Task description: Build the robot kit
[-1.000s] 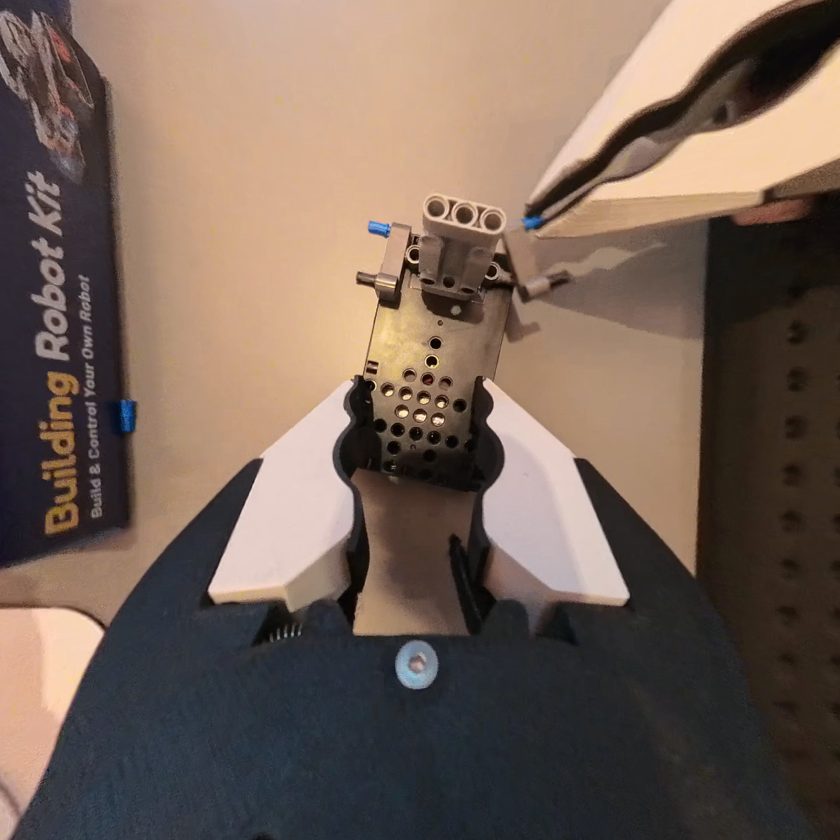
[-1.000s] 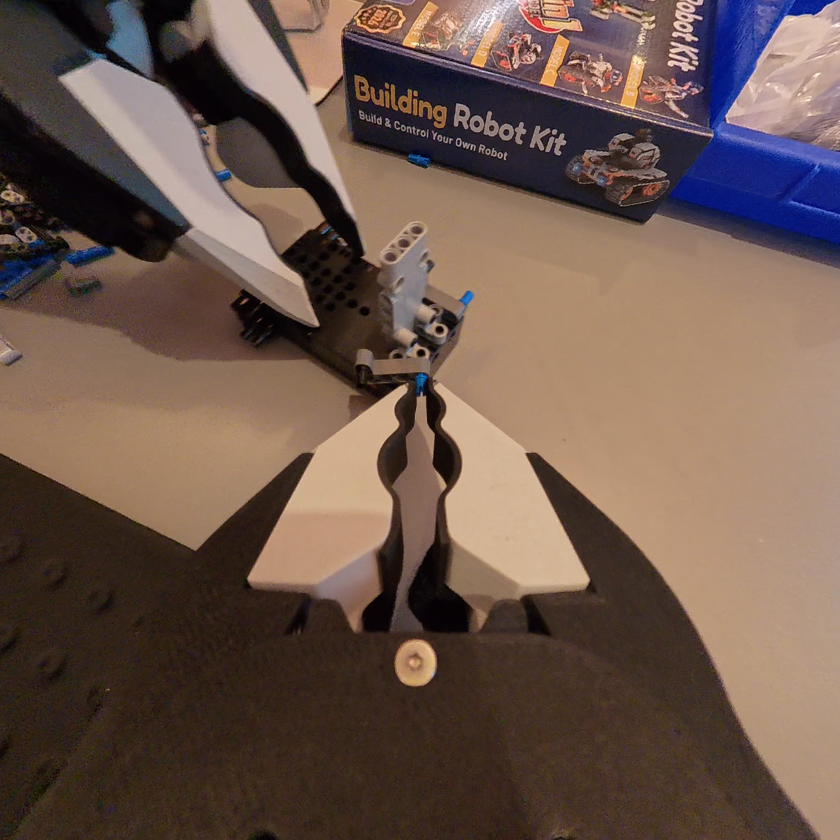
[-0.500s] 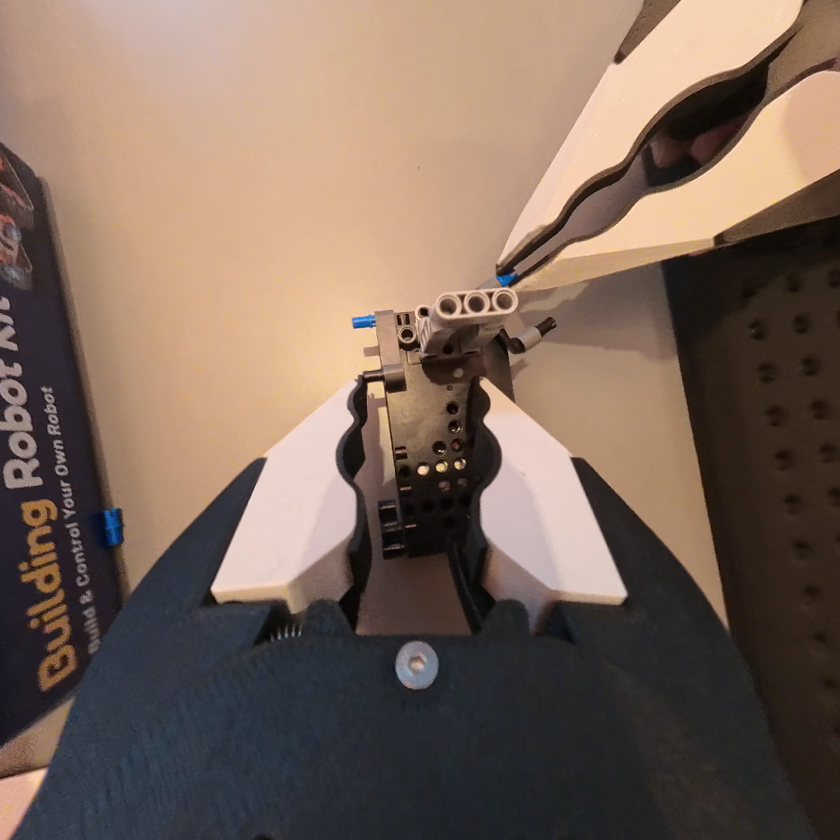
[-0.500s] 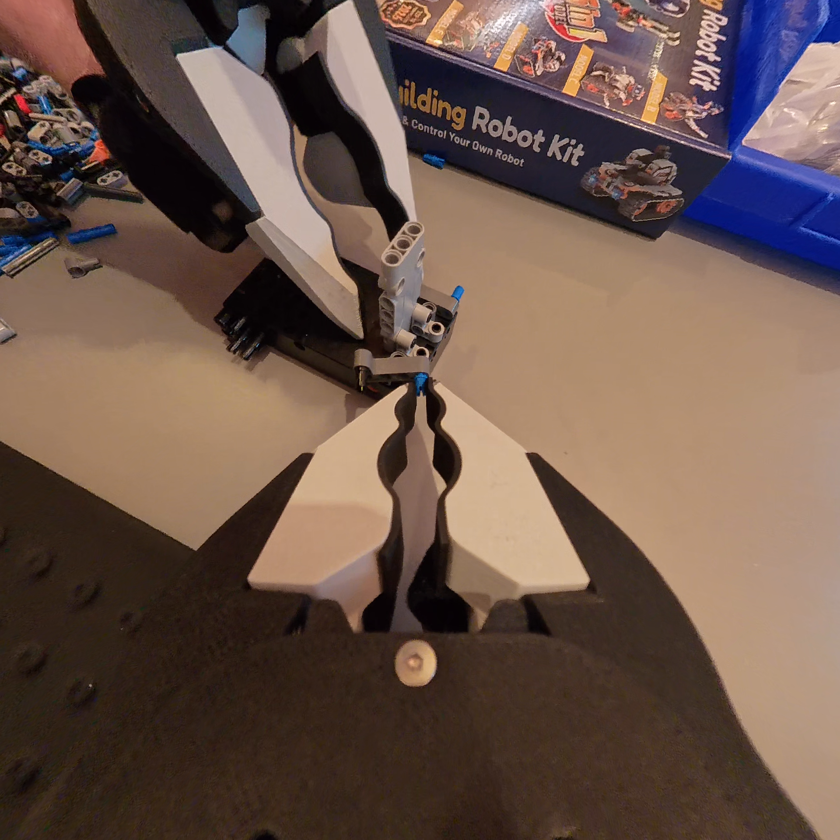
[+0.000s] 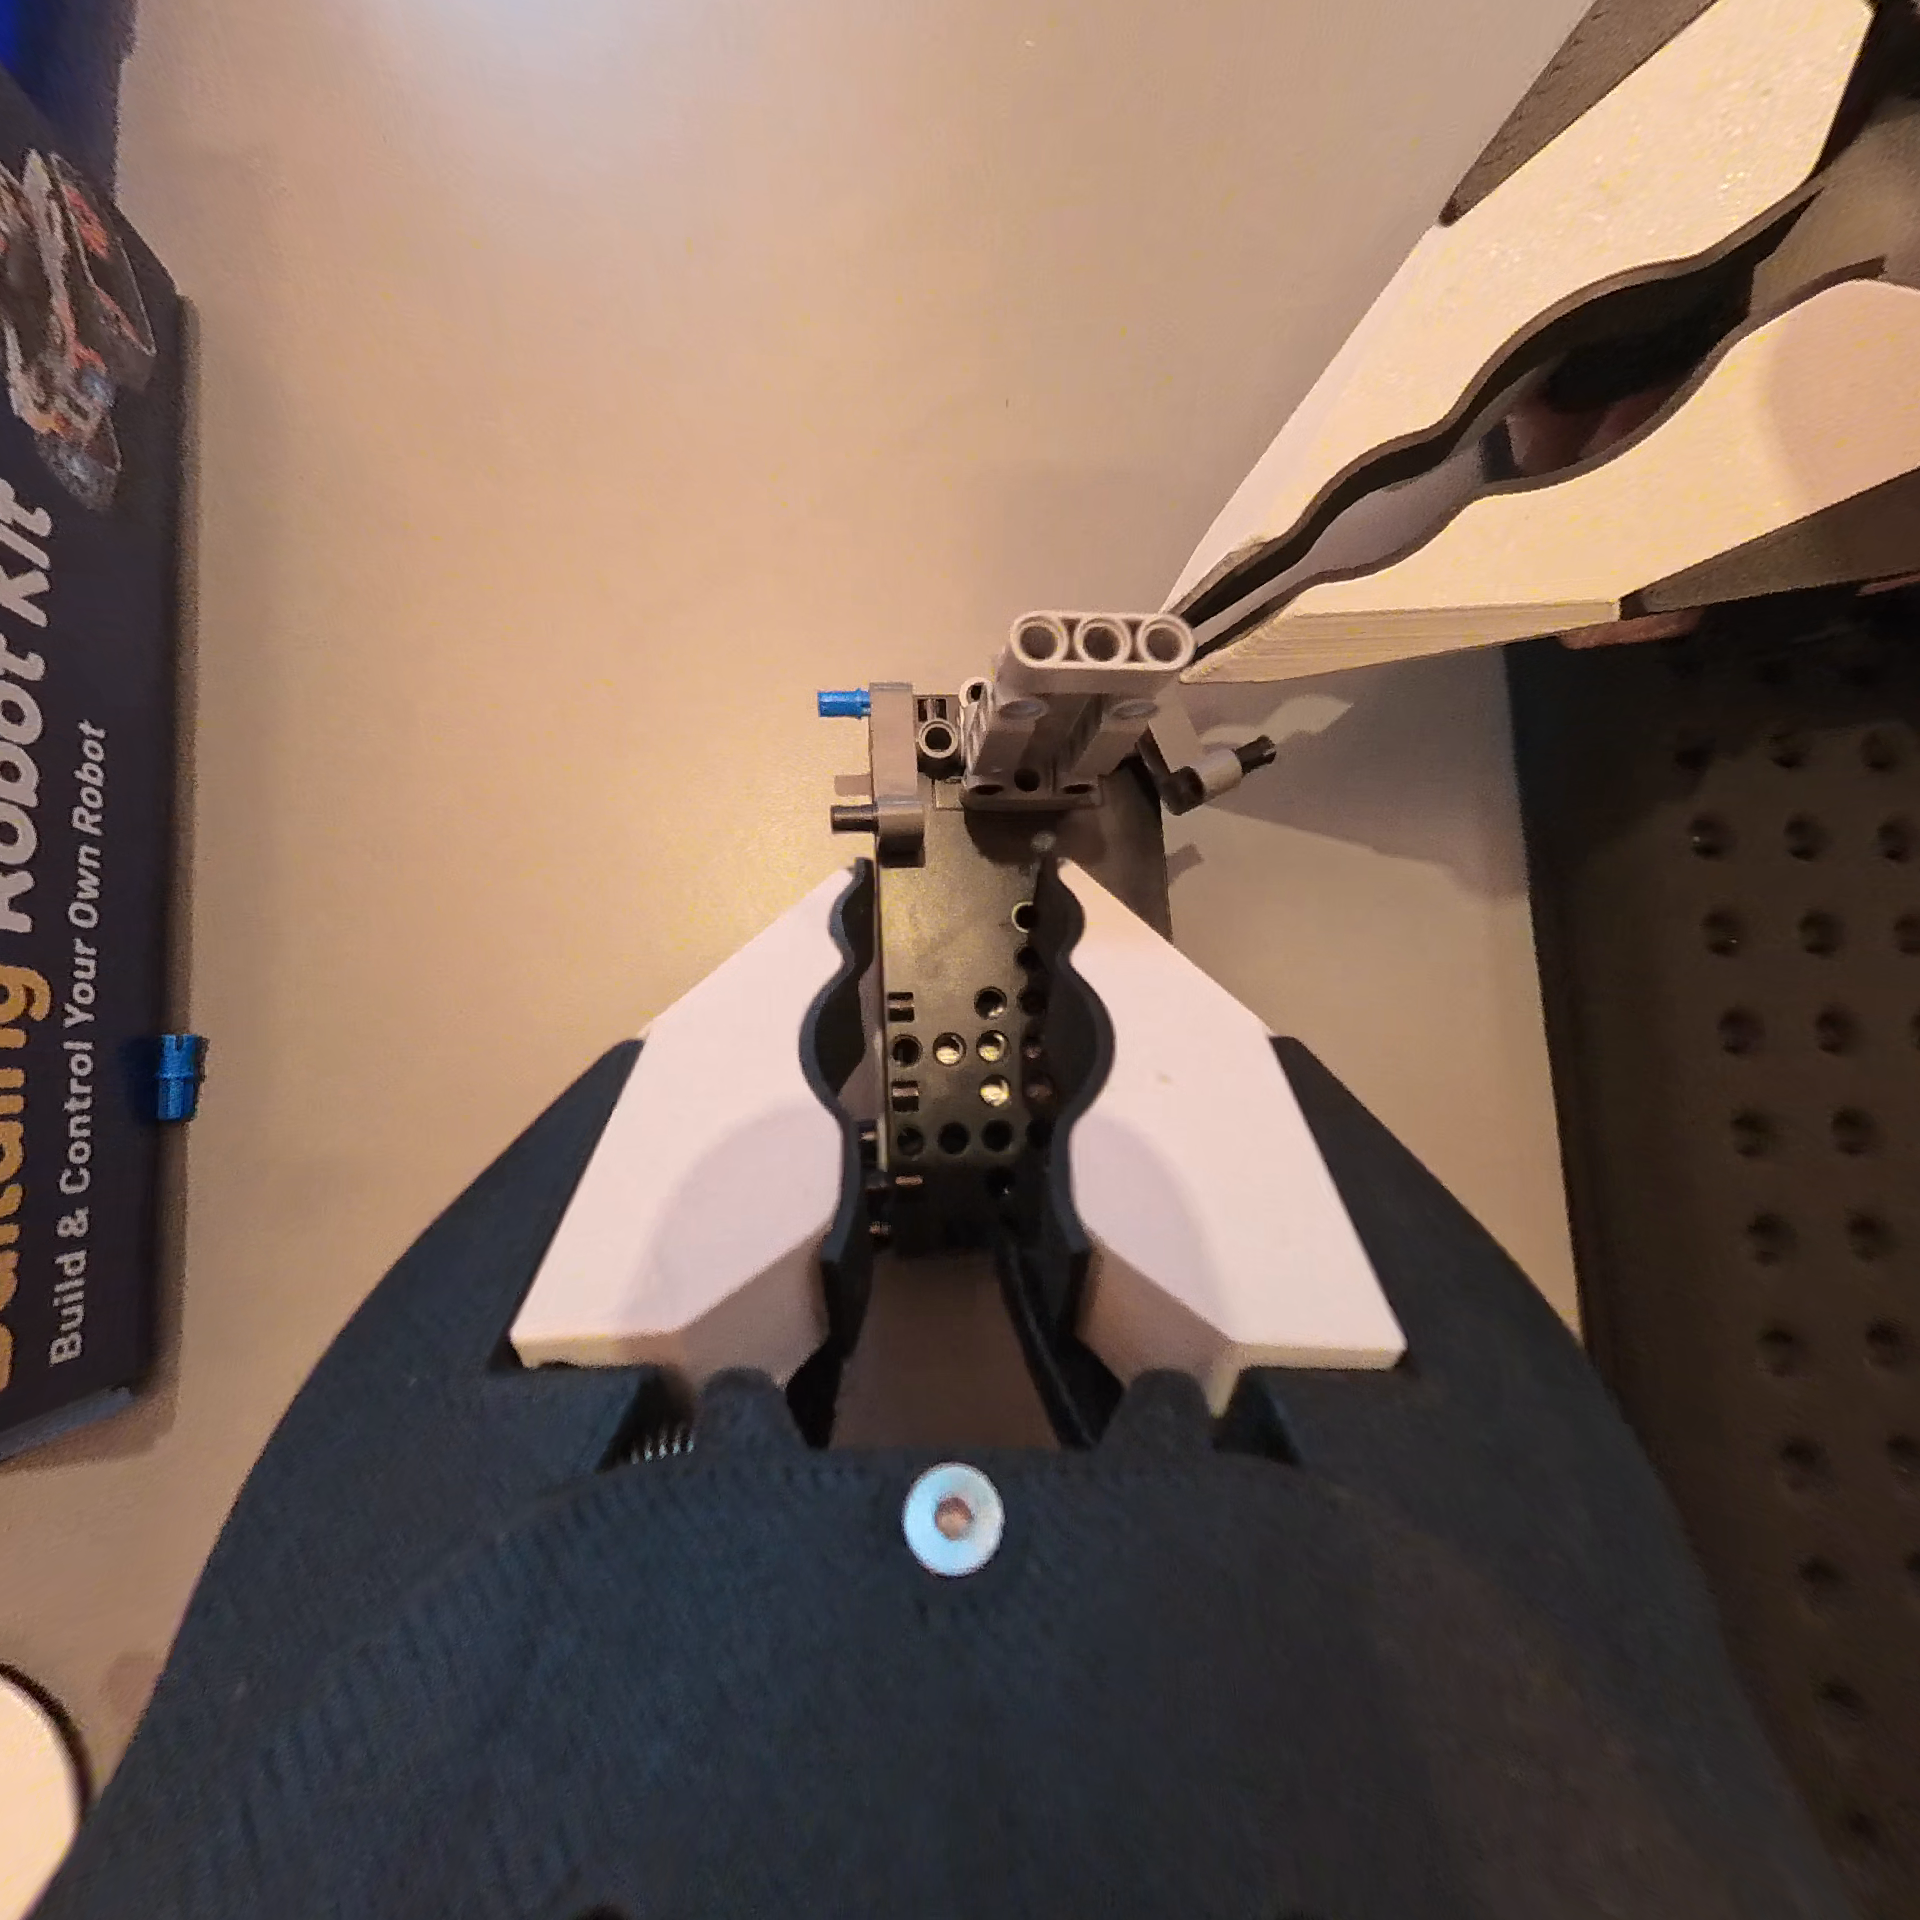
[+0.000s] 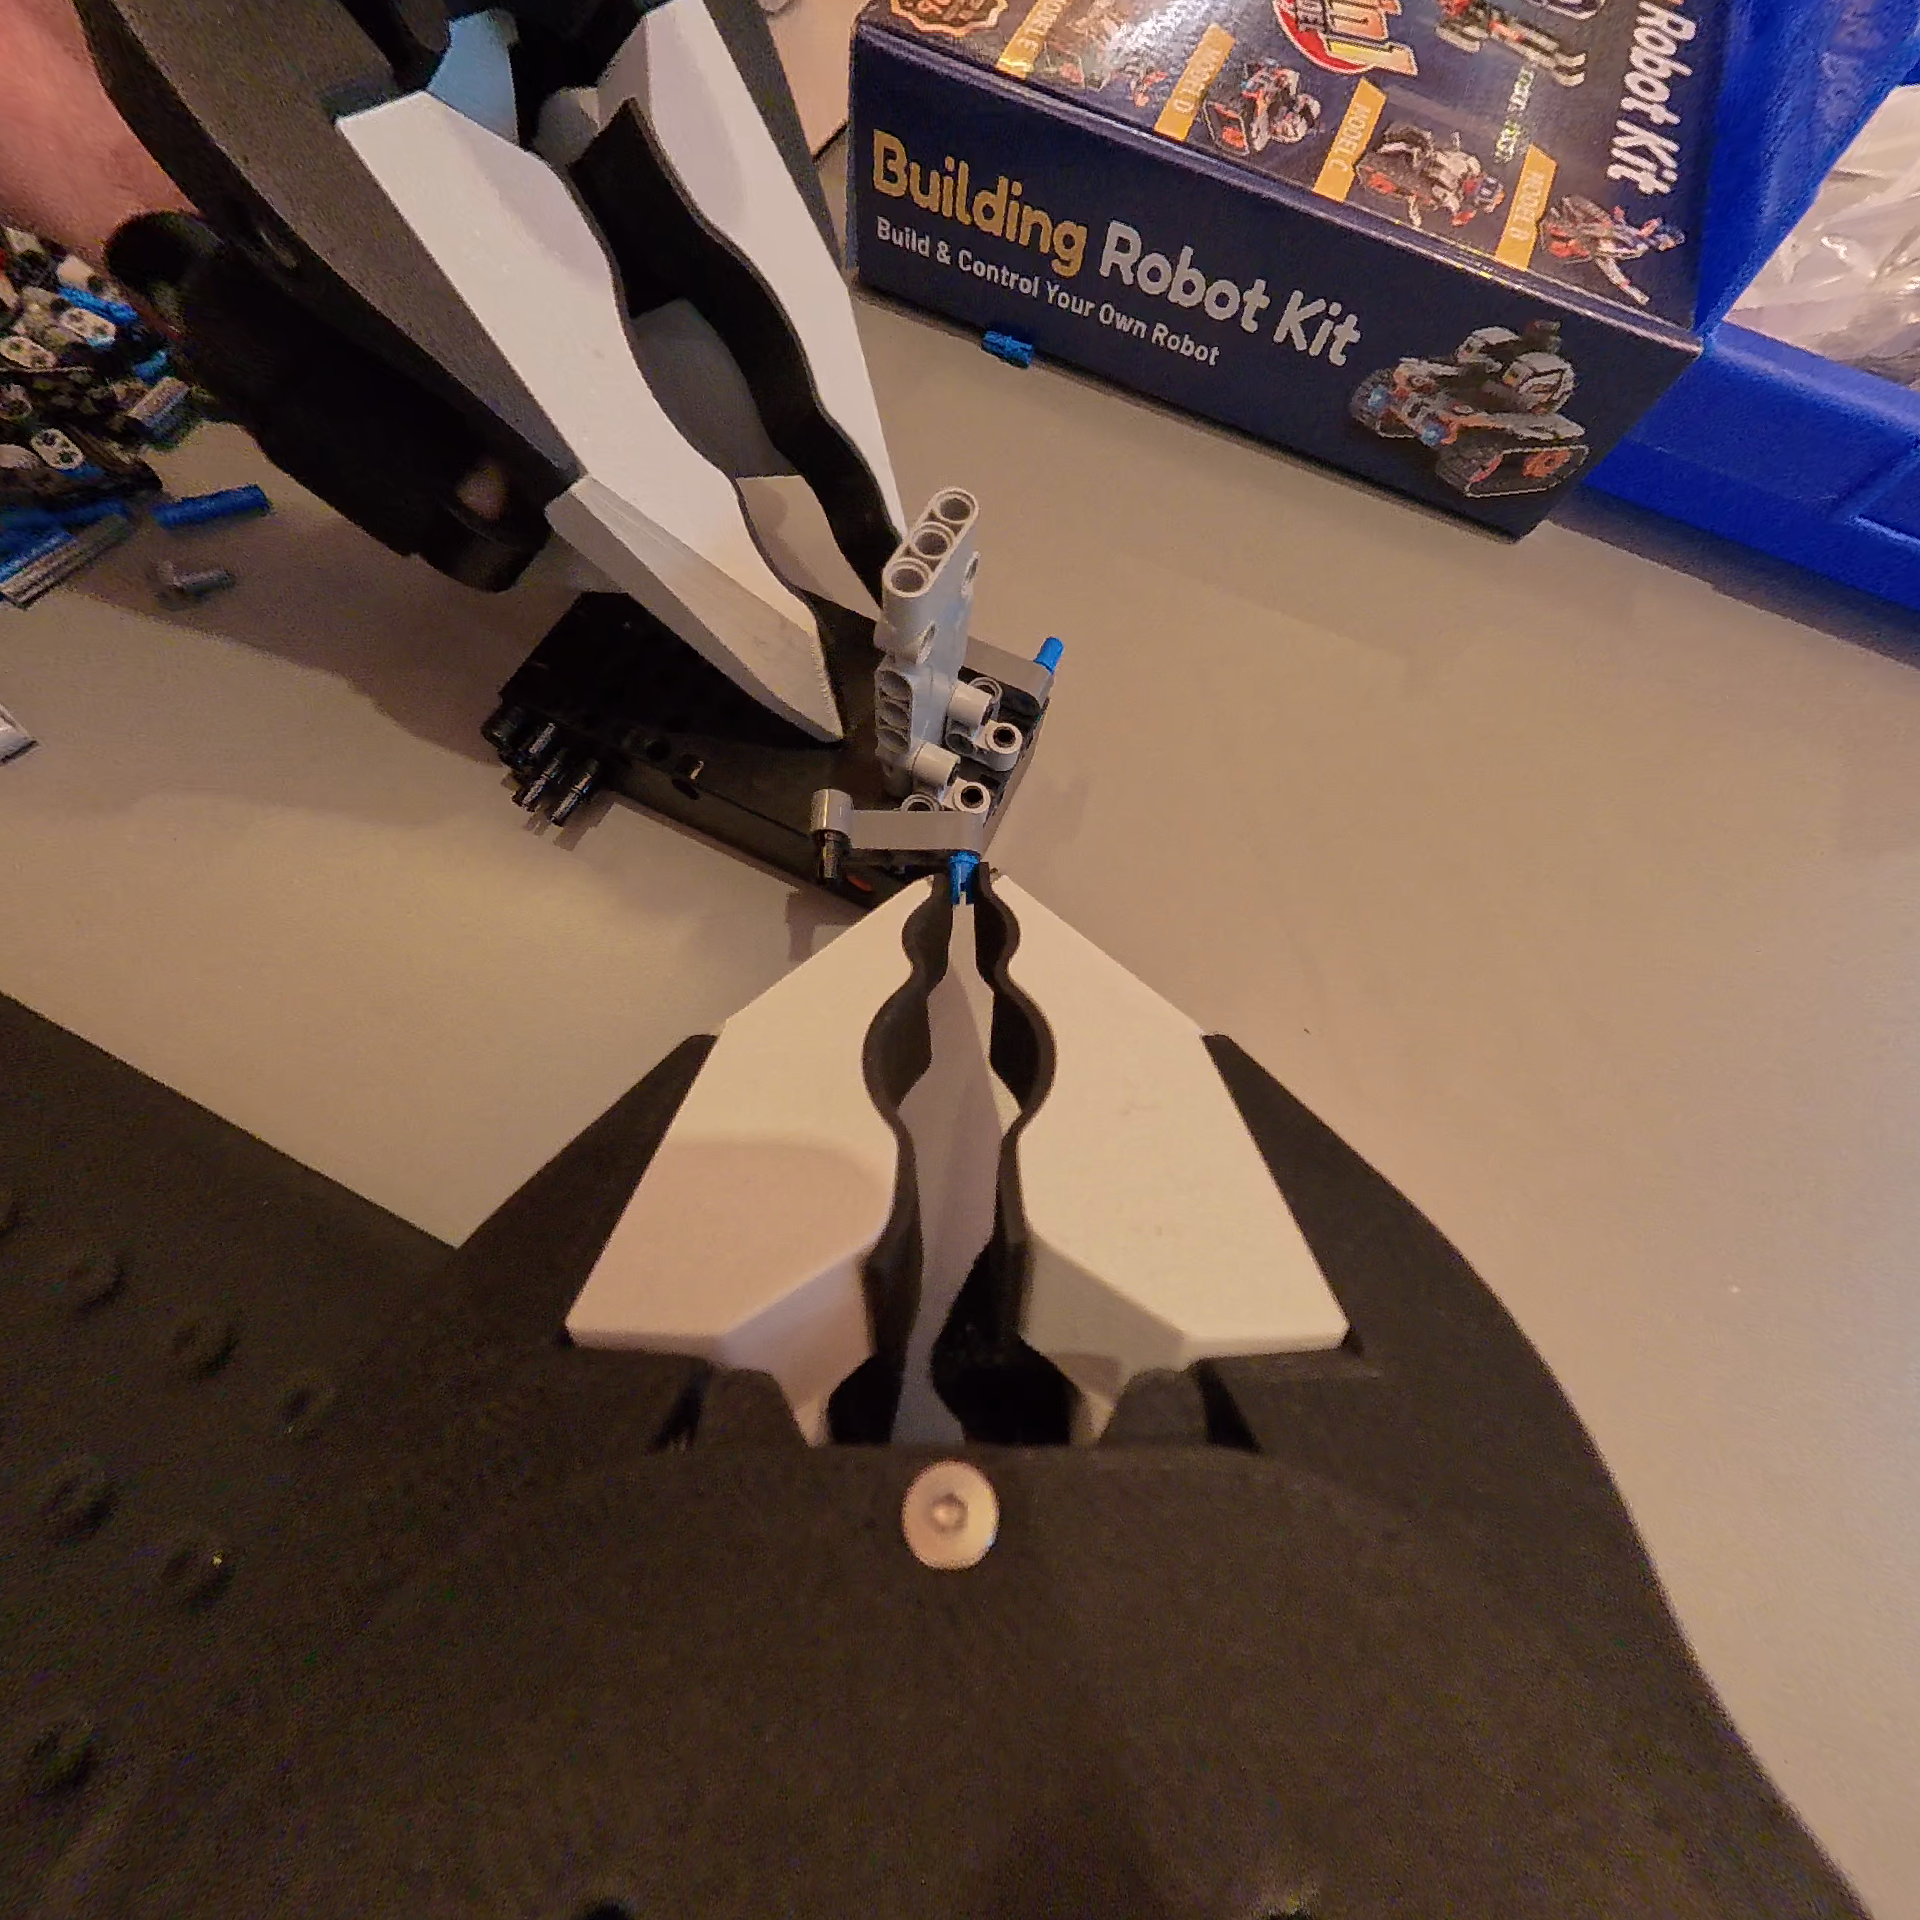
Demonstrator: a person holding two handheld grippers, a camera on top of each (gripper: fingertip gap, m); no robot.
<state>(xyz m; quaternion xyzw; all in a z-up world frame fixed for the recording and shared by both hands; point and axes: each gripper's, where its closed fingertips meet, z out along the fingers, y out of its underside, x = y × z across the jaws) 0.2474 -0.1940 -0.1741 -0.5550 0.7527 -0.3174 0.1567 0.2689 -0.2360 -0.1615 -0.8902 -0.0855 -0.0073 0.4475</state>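
A black perforated block (image 6: 665, 764) lies on the grey table, with an upright grey three-hole beam (image 6: 928, 592) and a flat grey arm (image 6: 904, 828) at its near end. My left gripper (image 5: 961, 883) comes down on the block (image 5: 951, 1049) and is shut on its sides; it also shows in the right wrist view (image 6: 847, 665). My right gripper (image 6: 961, 883) is shut on a small blue pin (image 6: 961, 871) at the end of the grey arm. In the left wrist view its tips (image 5: 1195, 639) are just behind the grey beam (image 5: 1091, 665). A second blue pin (image 5: 840, 707) sticks out of the block's other side.
A dark blue kit box (image 6: 1247, 239) stands behind the block, with a loose blue pin (image 6: 1006, 346) at its foot. A blue bin (image 6: 1808, 416) is at the far right. A pile of loose parts (image 6: 73, 395) lies at the far left. A black studded mat (image 5: 1766, 1143) is beside the block.
My left gripper has swung more upright over the black block and narrowed onto its sides. My right gripper stays shut on the blue pin at the grey arm.
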